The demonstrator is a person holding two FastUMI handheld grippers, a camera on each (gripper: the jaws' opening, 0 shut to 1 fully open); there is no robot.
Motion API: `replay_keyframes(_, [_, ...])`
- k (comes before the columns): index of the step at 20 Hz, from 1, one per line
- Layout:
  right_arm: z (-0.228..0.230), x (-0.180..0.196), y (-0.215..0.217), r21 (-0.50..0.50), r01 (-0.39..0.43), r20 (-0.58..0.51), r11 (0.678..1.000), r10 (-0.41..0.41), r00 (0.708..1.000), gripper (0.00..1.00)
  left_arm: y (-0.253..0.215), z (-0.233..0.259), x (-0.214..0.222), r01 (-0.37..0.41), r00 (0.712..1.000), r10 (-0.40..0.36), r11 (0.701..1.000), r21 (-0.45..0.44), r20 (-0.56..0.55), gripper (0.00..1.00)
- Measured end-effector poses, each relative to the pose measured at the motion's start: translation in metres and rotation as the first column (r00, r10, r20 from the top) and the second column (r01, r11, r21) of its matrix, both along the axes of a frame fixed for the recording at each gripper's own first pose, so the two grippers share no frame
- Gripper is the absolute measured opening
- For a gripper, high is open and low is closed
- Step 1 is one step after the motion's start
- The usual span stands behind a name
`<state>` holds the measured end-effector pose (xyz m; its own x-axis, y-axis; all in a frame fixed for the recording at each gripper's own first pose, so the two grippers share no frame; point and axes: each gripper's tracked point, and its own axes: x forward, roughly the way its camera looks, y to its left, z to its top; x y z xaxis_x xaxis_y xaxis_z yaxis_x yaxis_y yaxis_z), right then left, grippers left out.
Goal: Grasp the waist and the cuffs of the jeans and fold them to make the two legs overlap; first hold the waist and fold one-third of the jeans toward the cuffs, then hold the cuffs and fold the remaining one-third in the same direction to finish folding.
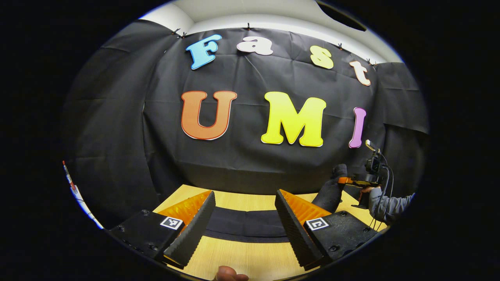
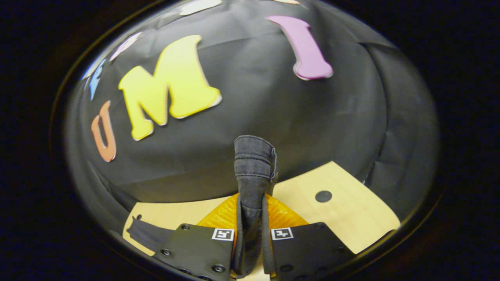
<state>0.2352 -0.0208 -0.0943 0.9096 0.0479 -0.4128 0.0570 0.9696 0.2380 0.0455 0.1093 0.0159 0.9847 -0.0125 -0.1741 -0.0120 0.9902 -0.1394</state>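
Observation:
The dark jeans (image 1: 246, 226) lie as a flat strip across the light wooden table (image 1: 250, 257), just beyond my left gripper (image 1: 245, 195). That gripper is open, hovers over the table, and the strip shows in the wide gap between its fingers. Off to the right, one end of the jeans (image 1: 331, 189) rises off the table to my right gripper (image 1: 351, 180). In the right gripper view, my right gripper (image 2: 252, 218) is shut on a stitched, hemmed end of the jeans (image 2: 254, 160), which sticks up past its fingertips. More of the jeans (image 2: 146, 234) lies on the table at lower left.
A hand in a grey sleeve (image 1: 390, 205) holds the right gripper, with cables hanging from it. A fingertip (image 1: 230, 275) shows at the bottom edge. The table (image 2: 351, 210) has a small round dark hole (image 2: 323, 196). The black cloth wall stands close behind the table.

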Motion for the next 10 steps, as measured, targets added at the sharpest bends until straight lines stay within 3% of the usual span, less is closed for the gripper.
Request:
replay_keyframes(2, [0.011, -0.012, 0.039, -0.086, -0.066, 0.031, 0.994, 0.069, 0.997, 0.15, 0.002, -0.001, -0.001, -0.01, 1.0, 0.01, 1.0, -0.002, 0.0, 0.98])
replay_keyframes(4, [0.017, -0.022, 0.073, -0.15, -0.126, 0.052, 0.981, 0.135, 0.989, 0.2, 0.005, -0.001, -0.002, -0.021, 1.0, 0.021, 1.0, -0.005, 0.001, 0.99])
replay_keyframes(10, [0.017, -0.052, 0.16, -0.202, -0.265, 0.071, 0.943, 0.284, 0.956, 0.2, 0.012, 0.001, -0.005, -0.052, 0.999, 0.052, 0.999, -0.004, 0.015, 0.99])
